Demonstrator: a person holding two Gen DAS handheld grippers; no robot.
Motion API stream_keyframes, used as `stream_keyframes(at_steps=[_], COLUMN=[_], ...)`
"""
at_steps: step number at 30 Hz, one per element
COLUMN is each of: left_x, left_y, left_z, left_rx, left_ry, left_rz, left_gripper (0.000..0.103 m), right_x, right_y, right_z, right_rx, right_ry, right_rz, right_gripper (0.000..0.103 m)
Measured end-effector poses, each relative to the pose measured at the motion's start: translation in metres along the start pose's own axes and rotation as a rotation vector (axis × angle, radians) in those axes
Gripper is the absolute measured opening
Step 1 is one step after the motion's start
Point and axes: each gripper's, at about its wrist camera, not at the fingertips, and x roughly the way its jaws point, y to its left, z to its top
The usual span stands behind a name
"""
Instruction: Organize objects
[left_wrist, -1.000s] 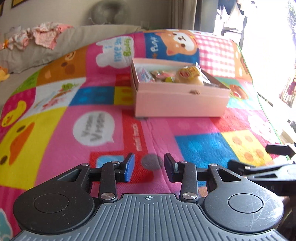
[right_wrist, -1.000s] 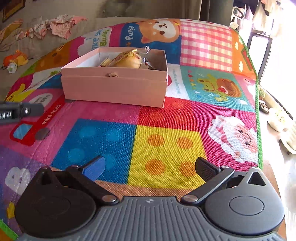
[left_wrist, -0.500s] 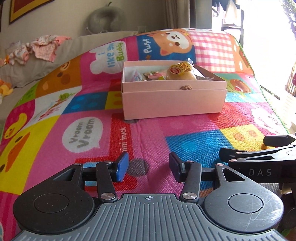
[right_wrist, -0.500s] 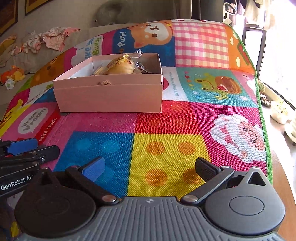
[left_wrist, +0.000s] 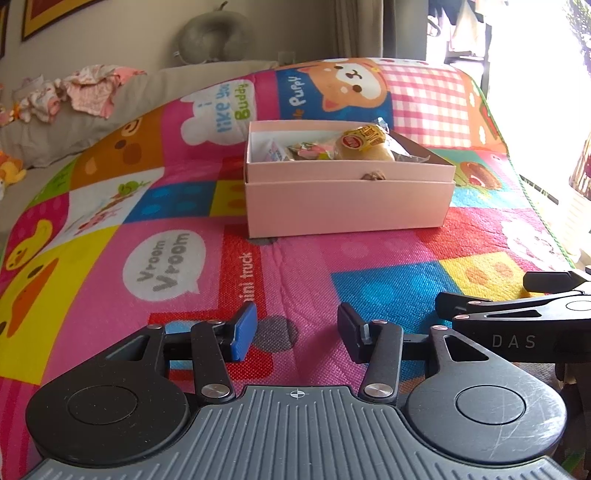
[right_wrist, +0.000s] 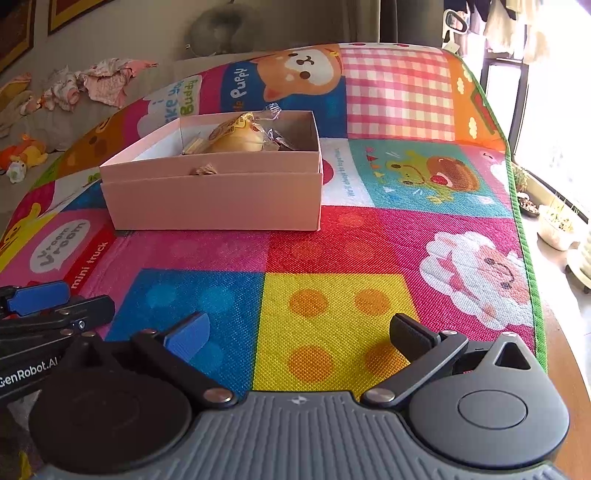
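My left gripper (left_wrist: 295, 332) sits low over the play mat (left_wrist: 110, 266) with its jaws parted by a moderate gap and nothing between them; the blue pad (left_wrist: 242, 332) and the dark pad face each other over the pink and red patches. My right gripper (right_wrist: 299, 336) is spread much wider, also holding nothing, above the yellow square with orange dots. The two grippers hang side by side, each showing at the edge of the other's view: the right one carries the letters "DAS", the left one "GenRobot.AI".

Well ahead of both stands the pink cardboard box (left_wrist: 349, 206), open-topped, seated in what looks like its own lid as a base, resting flat on the mat. Inside lies a wrapped yellow bun (left_wrist: 364, 147) in a clear packet with a red round label whose writing I cannot read, and beside it some smaller colourful packets (left_wrist: 306, 151). A small brownish tab (left_wrist: 373, 176) shows at the middle of the front rim.

On the mat I read "Vroom Vroom", "mini truck", "Puppy" and "i like you Buddy".
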Motion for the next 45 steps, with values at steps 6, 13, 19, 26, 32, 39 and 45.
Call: stream_keyframes(at_steps=[6,13,19,26,32,39,45], left_x=[0.0000,-0.0001,-0.0006,-0.0004,-0.0004,-0.0001,-0.0005], left_y=[0.0000,0.0004,0.0005,0.0006,0.0004,-0.0001,0.0007], left_z=[0.0000,-0.0001,0.0000,-0.0001,0.0001,0.0004,0.0006], left_rx=[0.000,-0.001,-0.003,-0.002,-0.001,0.000,-0.006], left_ry=[0.000,0.000,-0.001,0.000,0.000,0.001,0.000], left_rz=[0.000,-0.001,-0.003,-0.002,-0.002,-0.001,-0.005], left_gripper=[0.053,0.053,0.053,0.053,0.053,0.053,0.053], right_x=[-0.0002,0.0001,0.0006,0.0006,0.0006,0.0003,0.0003], right_y=[-0.0019,-0.0018,-0.0020,-0.0015,-0.0011,-0.0008,-0.0007], right_z=[-0.0003,-0.0003,0.0000,-0.0003,-0.0003,-0.0001,-0.0002], right_rx=[0.007,0.007,0.007,0.007,0.007,0.006,0.007], right_ry=[0.002,0.002,0.002,0.002,0.002,0.002,0.002], right_rz=[0.011,0.011,0.011,0.010,0.010,0.009,0.010], right_gripper=[0.103,0.103,0.103,0.103,0.103,0.103,0.103])
